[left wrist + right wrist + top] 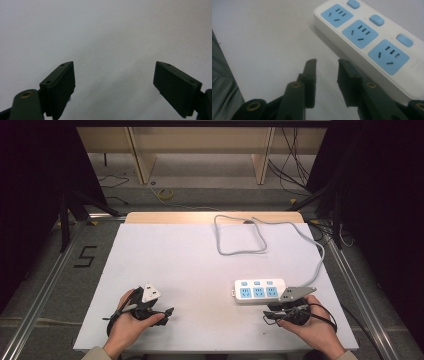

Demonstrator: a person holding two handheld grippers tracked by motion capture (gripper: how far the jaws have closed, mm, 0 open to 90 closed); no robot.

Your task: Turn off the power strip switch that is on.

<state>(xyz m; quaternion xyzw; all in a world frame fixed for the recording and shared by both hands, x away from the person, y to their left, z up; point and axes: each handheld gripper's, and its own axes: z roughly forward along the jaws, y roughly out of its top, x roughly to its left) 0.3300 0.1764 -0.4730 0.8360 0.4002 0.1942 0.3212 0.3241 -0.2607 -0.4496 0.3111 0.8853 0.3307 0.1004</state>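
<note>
Both claws empty; right claw (326, 62) seemingly beside power strip (372, 37).

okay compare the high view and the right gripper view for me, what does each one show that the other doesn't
High view alone: the grey cable looping from the power strip toward the table's far edge, both hands, the left gripper over bare white table, and the floor beyond. Right gripper view alone: the slot pattern in each blue socket, the three blue switches, and the right gripper with its jaws a little apart, holding nothing. Both show the white power strip lying next to the right gripper.
</note>
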